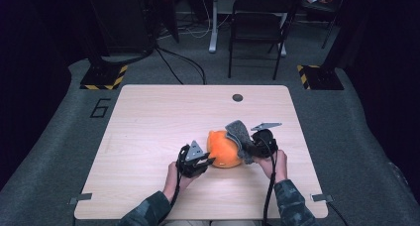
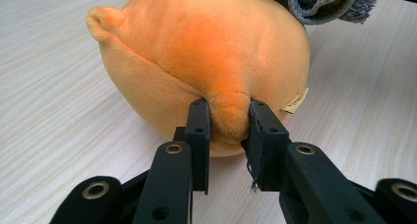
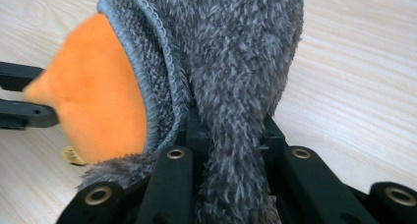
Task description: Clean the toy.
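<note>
Orange plush toy (image 2: 196, 52) pinched by left gripper (image 2: 228, 118) on table (image 1: 148, 122); right gripper (image 3: 228, 135) clamps grey fuzzy cover (image 3: 236, 62) w/ jaws tight.

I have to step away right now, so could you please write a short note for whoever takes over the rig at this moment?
Left tongs: shut on a fold of the orange plush toy, pinning it near the middle of the table.
Right tongs: shut on the grey fuzzy cover, at the toy's right side in the high view.
Done: the cover's knit-lined opening lies against one end of the toy, with part of the toy inside its edge.
Left: most of the toy is bare. Probably the cover still has to go fully on or come fully off; I cannot tell which.
</note>
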A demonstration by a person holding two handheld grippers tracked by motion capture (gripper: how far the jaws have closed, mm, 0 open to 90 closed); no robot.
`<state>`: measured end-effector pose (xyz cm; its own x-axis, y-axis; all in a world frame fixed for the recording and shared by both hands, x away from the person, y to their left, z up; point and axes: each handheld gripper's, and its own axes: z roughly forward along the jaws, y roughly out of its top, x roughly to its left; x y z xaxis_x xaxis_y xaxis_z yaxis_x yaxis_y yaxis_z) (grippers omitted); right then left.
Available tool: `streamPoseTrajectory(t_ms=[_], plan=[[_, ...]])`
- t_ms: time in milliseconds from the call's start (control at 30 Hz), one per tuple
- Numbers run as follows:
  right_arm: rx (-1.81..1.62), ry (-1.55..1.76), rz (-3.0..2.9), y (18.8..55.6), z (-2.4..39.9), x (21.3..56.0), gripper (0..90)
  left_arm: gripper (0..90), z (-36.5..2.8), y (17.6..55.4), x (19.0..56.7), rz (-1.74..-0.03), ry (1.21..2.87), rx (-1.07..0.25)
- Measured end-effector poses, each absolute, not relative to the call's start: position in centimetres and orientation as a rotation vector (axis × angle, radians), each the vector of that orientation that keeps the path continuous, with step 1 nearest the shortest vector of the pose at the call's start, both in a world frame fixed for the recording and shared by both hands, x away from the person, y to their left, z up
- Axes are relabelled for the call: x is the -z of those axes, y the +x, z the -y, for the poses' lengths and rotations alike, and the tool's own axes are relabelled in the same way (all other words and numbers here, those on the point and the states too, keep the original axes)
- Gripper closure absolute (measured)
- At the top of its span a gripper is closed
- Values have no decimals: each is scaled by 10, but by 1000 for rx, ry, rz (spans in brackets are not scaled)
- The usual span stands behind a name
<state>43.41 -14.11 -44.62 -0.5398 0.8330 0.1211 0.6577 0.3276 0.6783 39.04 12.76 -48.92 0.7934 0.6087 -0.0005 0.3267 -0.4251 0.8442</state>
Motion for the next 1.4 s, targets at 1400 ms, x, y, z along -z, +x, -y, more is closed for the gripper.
streamPoseTrajectory(t_ms=[1400], plan=[[-1183,1173,-2330,412,93,401,744,724,-122,387,490,-670,2046,-407]])
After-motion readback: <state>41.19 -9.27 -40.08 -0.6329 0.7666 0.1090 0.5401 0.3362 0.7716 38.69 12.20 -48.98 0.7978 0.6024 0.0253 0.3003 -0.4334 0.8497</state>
